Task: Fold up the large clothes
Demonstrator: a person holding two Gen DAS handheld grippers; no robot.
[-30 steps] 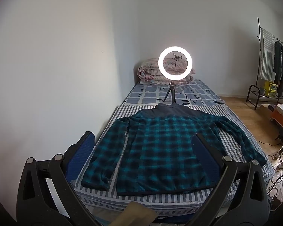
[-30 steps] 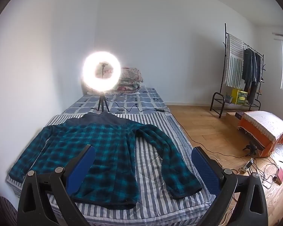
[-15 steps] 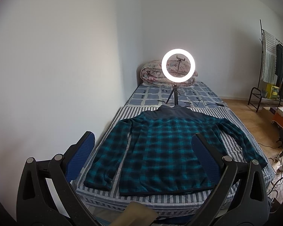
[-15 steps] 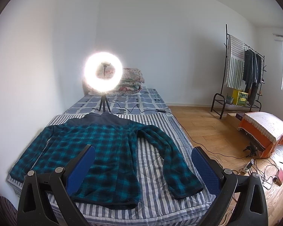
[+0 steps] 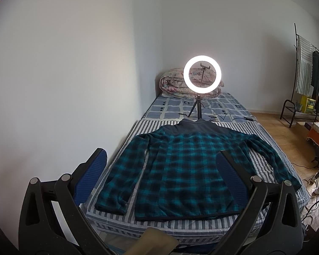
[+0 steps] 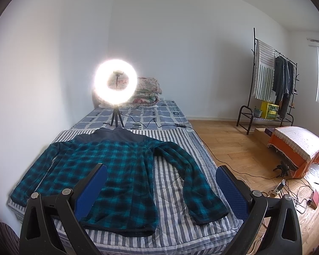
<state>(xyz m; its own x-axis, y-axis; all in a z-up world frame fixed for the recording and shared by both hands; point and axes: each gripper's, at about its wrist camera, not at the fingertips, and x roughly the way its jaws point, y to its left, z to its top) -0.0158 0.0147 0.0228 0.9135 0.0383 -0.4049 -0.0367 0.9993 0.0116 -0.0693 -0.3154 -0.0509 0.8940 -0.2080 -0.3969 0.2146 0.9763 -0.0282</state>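
Both grippers (image 5: 159,170) (image 6: 161,180) are drifting rightward, jaws apart, holding nothing; shirt (image 5: 187,170) is lying flat before the lamp (image 5: 202,74), ready for folding.

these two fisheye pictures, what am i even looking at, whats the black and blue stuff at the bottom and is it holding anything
There is no robot here. A person holds a two-finger gripper in each hand, and each gripper carries a wide-angle camera looking forward along its fingers. One picture comes from the left gripper, the other from the right gripper. The black arms with blue pads at the bottom are the gripper's own fingers. Both grippers are open and hold nothing; they hover in front of the bed.

On the striped bed cover a teal plaid shirt lies flat and unfolded, sleeves spread out, dark collar pointing away. Beyond it stands a lit ring light on a small tripod, with a rolled floral quilt behind. At the right are a clothes rack and cables on the wooden floor.
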